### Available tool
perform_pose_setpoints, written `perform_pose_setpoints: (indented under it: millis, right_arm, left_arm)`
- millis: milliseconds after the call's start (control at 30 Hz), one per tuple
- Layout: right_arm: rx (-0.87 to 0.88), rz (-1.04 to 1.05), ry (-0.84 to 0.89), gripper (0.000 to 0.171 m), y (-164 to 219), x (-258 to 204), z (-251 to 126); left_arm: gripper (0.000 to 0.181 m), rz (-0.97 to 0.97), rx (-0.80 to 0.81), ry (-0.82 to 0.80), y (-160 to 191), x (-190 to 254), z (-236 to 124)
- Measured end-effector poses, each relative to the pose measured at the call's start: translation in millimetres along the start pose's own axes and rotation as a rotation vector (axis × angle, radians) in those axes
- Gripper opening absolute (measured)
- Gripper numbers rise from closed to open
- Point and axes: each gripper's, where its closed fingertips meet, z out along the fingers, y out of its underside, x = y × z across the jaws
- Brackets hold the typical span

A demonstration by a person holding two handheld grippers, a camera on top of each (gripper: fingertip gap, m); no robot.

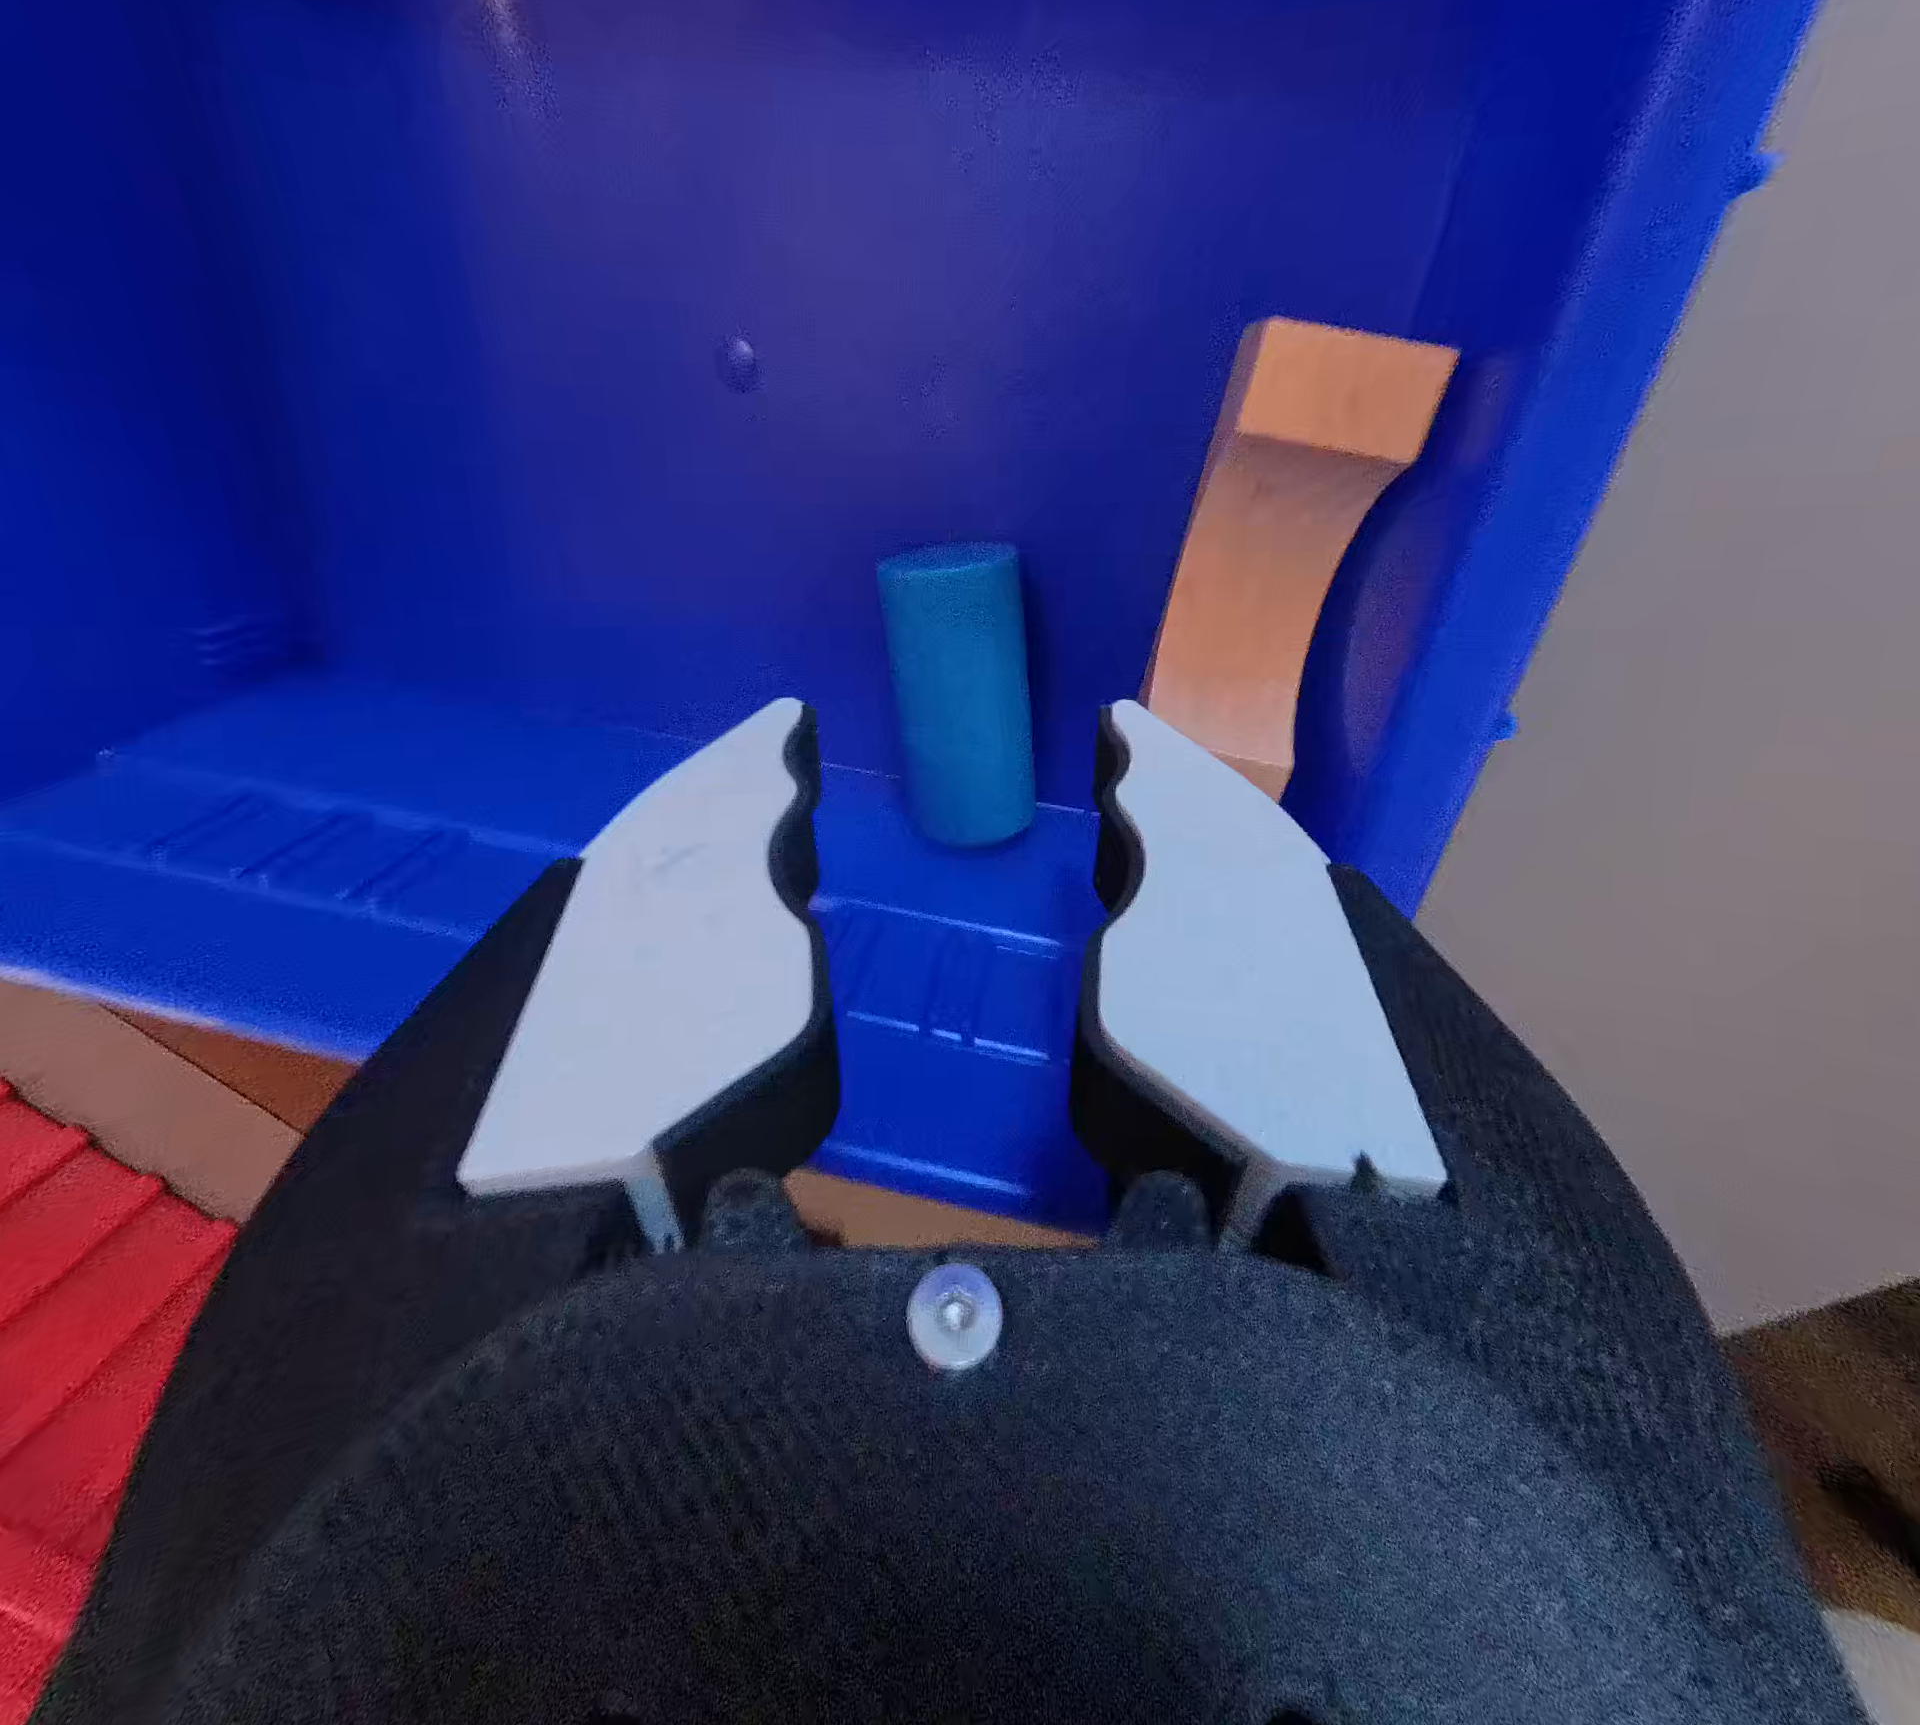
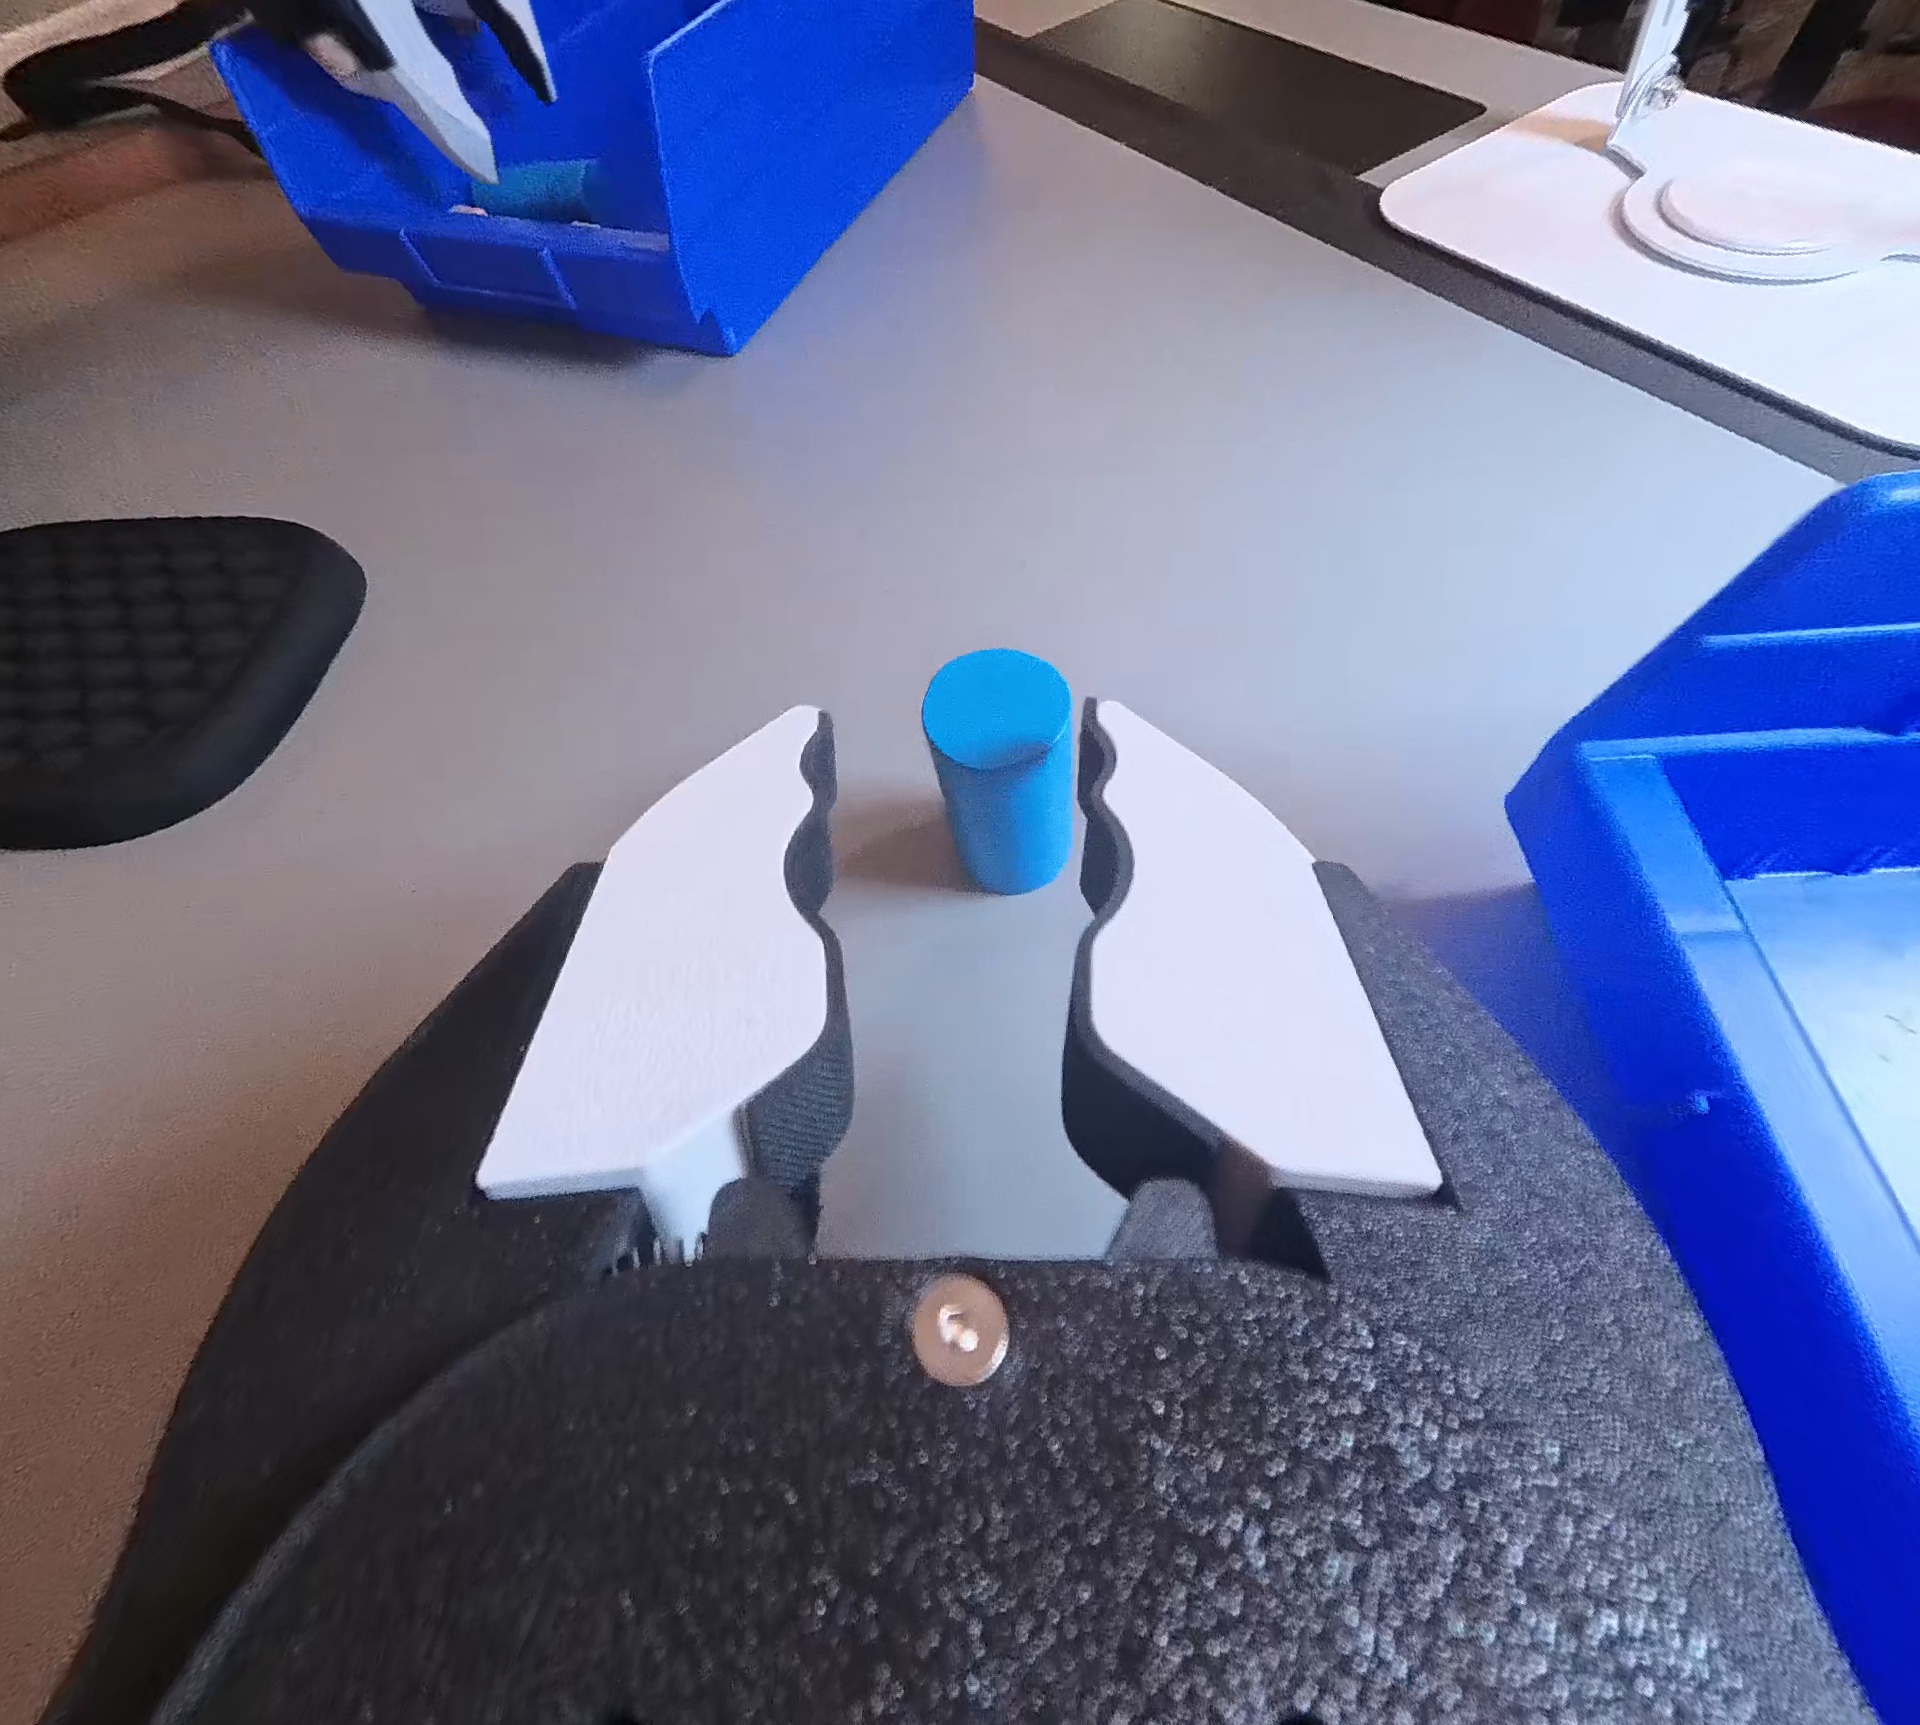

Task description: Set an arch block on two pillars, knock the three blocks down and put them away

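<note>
Right gripper [image 2: 956,802], jaws parted and empty, straddles the upright blue cylinder [image 2: 1000,771] at frame centre; close squarely, low. Left gripper [image 1: 956,802], open, empty, hovers over the bin [image 1: 416,325], above a second cylinder [image 1: 956,688] and the orange arch [image 1: 1278,553].

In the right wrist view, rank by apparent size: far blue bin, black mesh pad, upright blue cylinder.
1. Far blue bin.
2. Black mesh pad, cut off at the frame edge.
3. Blue cylinder.
Nearness inflates the cylinder, yet it looks smallest.
</note>
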Motion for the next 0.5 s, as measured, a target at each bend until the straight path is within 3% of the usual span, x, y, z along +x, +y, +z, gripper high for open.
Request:
perform_pose_setpoints:
  millis: [133, 200, 267, 400, 500]
  right_arm:
    - [-0.005, -0.025, 0.009, 0.044, 1.5, -0.2, -2.0]
    - [-0.004, -0.011, 0.005, 0.043, 2.6, 0.8, -3.3]
    - [0.003, -0.004, 0.003, 0.042, 2.3, 1.3, -5.2]
    - [0.021, -0.009, 0.011, 0.041, -0.4, 1.8, -9.7]
    - [0.036, -0.005, 0.023, 0.04, -3.1, 4.1, -10.6]
  left_arm:
    - [0.054, 0.021, -0.184, 0.059, 7.9, 0.4, 26.9]
    - [0.039, 0.047, -0.313, 0.066, 19.6, 0.6, 34.2]
    - [0.033, 0.117, -0.336, 0.058, 18.8, 2.5, 34.6]
    - [0.032, 0.155, -0.172, -0.004, -8.1, 3.6, 19.0]
    - [0.033, 0.135, 0.173, -0.059, -57.8, 16.1, -23.5]
